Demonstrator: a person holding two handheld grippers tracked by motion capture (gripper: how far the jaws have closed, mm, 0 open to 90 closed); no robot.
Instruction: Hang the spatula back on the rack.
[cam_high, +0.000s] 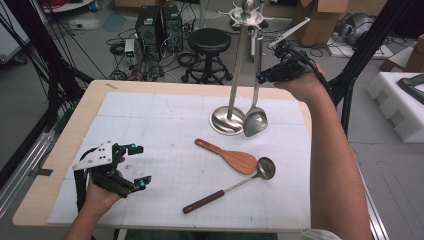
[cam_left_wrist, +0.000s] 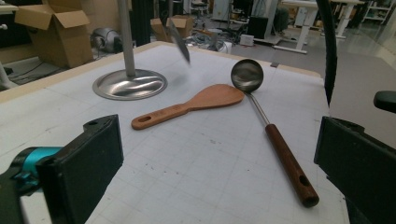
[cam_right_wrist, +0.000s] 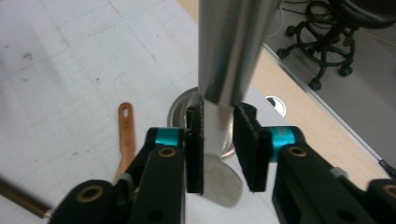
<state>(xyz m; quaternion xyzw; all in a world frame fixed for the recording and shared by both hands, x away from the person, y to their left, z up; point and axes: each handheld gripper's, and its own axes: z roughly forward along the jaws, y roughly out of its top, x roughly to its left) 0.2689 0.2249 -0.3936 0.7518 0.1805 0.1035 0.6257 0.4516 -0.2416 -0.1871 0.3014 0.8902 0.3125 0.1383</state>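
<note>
The steel spatula with the flat, shovel-shaped blade (cam_high: 255, 121) hangs from the top of the tall polished steel utensil stand (cam_high: 236, 65), its blade low over the mat just beside the stand's round base, at the far right of the table. My right gripper (cam_high: 263, 76) is raised to its handle; in the right gripper view the jaws sit narrowly apart on either side of the handle, one pad against it, and I cannot tell whether the other presses too. My left gripper (cam_high: 139, 165) rests at the near left with its jaws spread wide and nothing between them.

Nearer me lie the brown wooden rice paddle (cam_high: 229, 156) and the small steel ladle with a dark wooden handle (cam_high: 233, 185), the paddle's blade beside the ladle's bowl. Open mat lies between them and my left gripper.

The white gridded mat (cam_high: 150, 125) covers most of the pale wooden table (cam_high: 60, 160), leaving a bare border. Beyond the far edge stand a black round stool (cam_high: 209, 42), cables and cardboard boxes (cam_high: 325, 17).
</note>
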